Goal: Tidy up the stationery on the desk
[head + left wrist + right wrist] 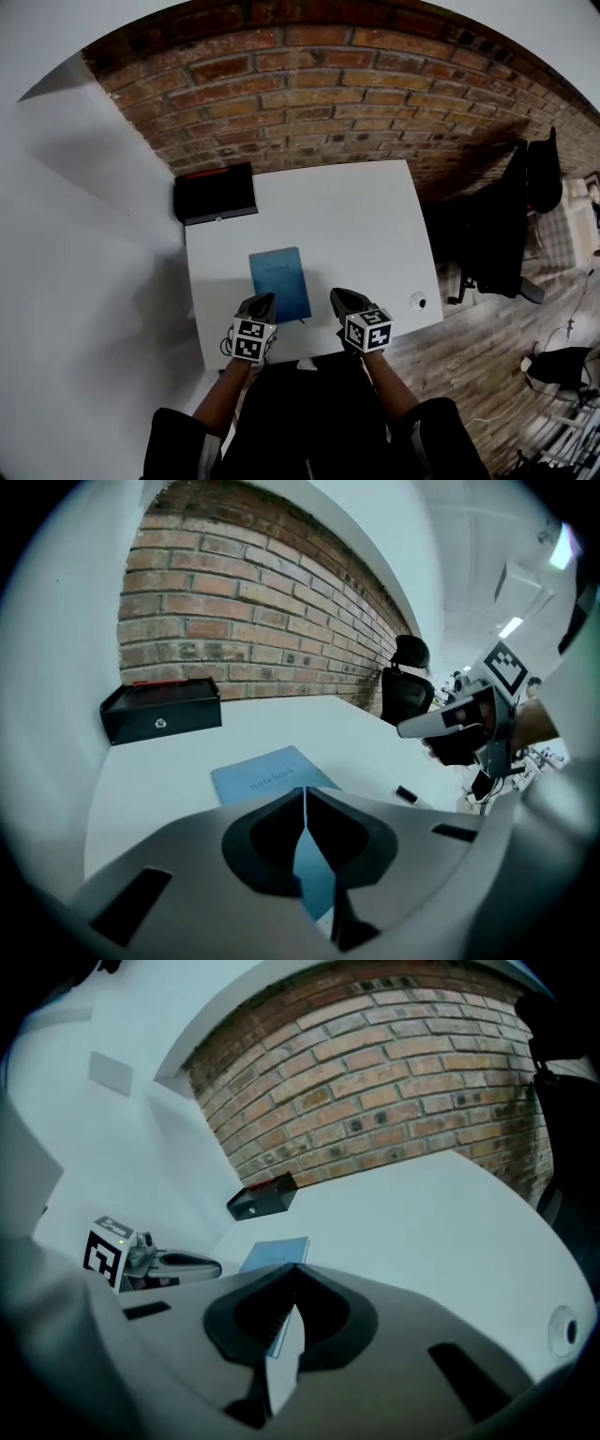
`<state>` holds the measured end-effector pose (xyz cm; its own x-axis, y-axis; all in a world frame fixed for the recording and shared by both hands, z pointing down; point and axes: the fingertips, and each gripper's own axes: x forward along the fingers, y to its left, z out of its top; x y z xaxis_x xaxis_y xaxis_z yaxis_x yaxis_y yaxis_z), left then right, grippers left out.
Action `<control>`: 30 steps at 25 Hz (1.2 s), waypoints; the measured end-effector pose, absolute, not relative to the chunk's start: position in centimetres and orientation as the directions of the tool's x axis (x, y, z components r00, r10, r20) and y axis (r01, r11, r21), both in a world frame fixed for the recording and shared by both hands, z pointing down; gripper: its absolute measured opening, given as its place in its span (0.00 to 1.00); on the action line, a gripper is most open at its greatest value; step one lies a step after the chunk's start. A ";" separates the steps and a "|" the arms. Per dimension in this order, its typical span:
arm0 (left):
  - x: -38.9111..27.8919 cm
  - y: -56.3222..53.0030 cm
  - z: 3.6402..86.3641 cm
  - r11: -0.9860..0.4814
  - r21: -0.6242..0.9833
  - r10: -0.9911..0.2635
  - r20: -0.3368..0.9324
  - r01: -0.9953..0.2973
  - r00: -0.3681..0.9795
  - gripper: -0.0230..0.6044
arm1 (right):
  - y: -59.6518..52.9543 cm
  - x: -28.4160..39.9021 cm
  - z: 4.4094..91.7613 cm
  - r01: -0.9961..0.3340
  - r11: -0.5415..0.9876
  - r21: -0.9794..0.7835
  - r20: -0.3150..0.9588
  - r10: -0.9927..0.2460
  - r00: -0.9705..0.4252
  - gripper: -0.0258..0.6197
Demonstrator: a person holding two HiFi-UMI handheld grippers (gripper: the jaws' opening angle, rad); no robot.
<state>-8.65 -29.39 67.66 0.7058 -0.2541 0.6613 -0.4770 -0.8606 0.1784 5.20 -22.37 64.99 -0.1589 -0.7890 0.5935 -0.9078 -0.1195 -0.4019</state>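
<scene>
Desk-tidying session: the person wore a black top [309,417] with dark sleeves [173,448], a pale stripe showing on the left one. Each hand carried a dark grey moulded tool. The left gripper [266,300] and the right gripper [338,296] each bore a white cube [250,339] printed with black square markers. Seen from the tools' own cameras, the broad, rounded pale grey fingers [183,847] were cut with dark rectangular slots and lined with black inner pads [264,841]. Thin dark cables [483,782] hung below the right gripper's handle, behind its marker cube.
</scene>
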 end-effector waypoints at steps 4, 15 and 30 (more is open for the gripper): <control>-7.7 -28.7 66.9 -0.888 0.176 -0.224 0.640 -0.425 0.735 0.07 | -20.3 6.9 63.8 -0.932 -0.127 -0.341 0.587 -0.803 -0.105 0.08; -4.8 -25.3 67.0 -0.943 0.173 -0.111 0.646 -0.286 0.756 0.07 | -13.8 7.7 65.4 -0.947 -0.220 -0.233 0.646 -0.763 0.019 0.08; -2.1 -22.3 67.7 -0.968 0.191 0.004 0.659 -0.162 0.752 0.07 | -10.2 5.7 68.7 -0.967 -0.194 -0.165 0.694 -0.720 0.026 0.18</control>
<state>-2.06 -22.33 67.70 0.7518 0.0043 0.6593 -0.1622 -0.9681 0.1912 5.70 -10.23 68.71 0.0261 -0.7197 0.6938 -0.9671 -0.1939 -0.1647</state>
